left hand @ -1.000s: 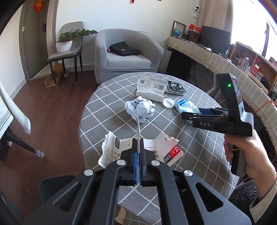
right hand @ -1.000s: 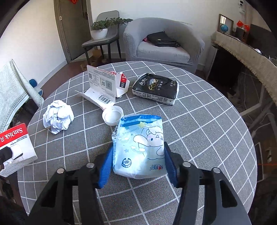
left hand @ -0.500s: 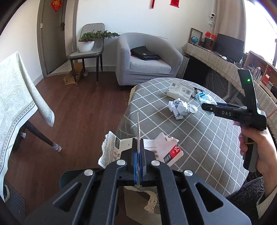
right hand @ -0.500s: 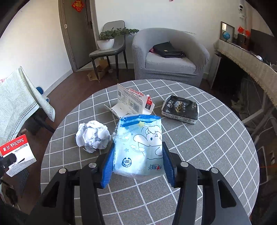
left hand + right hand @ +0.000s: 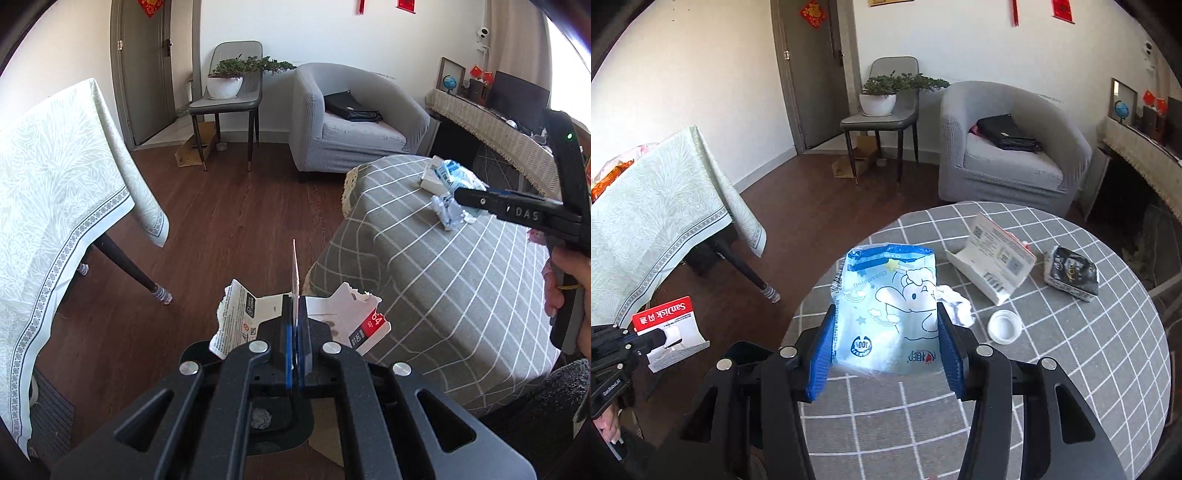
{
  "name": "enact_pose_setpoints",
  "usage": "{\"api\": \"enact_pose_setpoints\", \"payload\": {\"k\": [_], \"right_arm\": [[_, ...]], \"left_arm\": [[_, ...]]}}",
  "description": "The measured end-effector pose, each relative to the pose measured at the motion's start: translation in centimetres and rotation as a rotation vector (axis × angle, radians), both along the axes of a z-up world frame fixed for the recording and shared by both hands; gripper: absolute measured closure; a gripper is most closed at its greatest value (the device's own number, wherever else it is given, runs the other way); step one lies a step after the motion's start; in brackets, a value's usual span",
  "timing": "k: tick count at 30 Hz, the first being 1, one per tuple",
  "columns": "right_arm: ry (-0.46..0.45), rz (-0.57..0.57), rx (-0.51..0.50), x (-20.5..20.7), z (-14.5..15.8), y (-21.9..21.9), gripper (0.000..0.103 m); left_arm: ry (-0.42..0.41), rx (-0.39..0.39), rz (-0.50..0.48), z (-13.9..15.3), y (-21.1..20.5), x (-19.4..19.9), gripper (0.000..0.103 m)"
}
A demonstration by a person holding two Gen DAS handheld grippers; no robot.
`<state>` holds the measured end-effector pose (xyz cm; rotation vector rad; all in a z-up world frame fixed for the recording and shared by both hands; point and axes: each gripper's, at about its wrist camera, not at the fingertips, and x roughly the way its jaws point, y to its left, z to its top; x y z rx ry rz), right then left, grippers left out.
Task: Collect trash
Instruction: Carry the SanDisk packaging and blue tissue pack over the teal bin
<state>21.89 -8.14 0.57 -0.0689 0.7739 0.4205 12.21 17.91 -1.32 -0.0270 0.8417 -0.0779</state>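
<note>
Left wrist view: my left gripper [image 5: 294, 341] pinches the torn SanDisk card [image 5: 243, 317] above the dark bin [image 5: 280, 432]; I should centre it before releasing, while my right gripper [image 5: 886, 354] clamps the blue pouch [image 5: 888, 310].

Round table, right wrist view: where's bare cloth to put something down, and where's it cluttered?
Bare: the near right of the round table, from the white cap to the rim, and the far rim behind the torn carton. Crowded: the middle band of crumpled paper, cap, carton and black pouch.
</note>
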Motion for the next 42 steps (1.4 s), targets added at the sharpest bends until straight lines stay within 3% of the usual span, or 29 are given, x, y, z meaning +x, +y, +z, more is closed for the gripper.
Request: {"api": "enact_pose_setpoints", "payload": {"k": [17,32,35,37,42], "right_arm": [[0.046,0.238,0.042,-2.5,-1.2,11.1,0.052],[0.153,0.387,-0.047,-4.3,-6.5,19.6,0.052],[0.167,0.403,-0.067,-4.4,-7.4,20.6,0.052],[0.176,0.409,-0.08,-4.4,-7.9,21.1,0.052],[0.195,0.413,-0.103,-4.3,-8.9,21.9,0.052]], "left_arm": [[0.218,0.013,0.102,-9.6,7.5,-1.1,0.1],[0.363,0.015,0.102,-15.6,10.3,-1.6,0.099],[0.362,-0.001,0.101,-15.8,10.7,-1.6,0.092],[0.354,-0.004,0.105,-15.8,10.9,-1.7,0.079],[0.329,-0.005,0.111,-15.1,11.1,-1.9,0.068]]}}
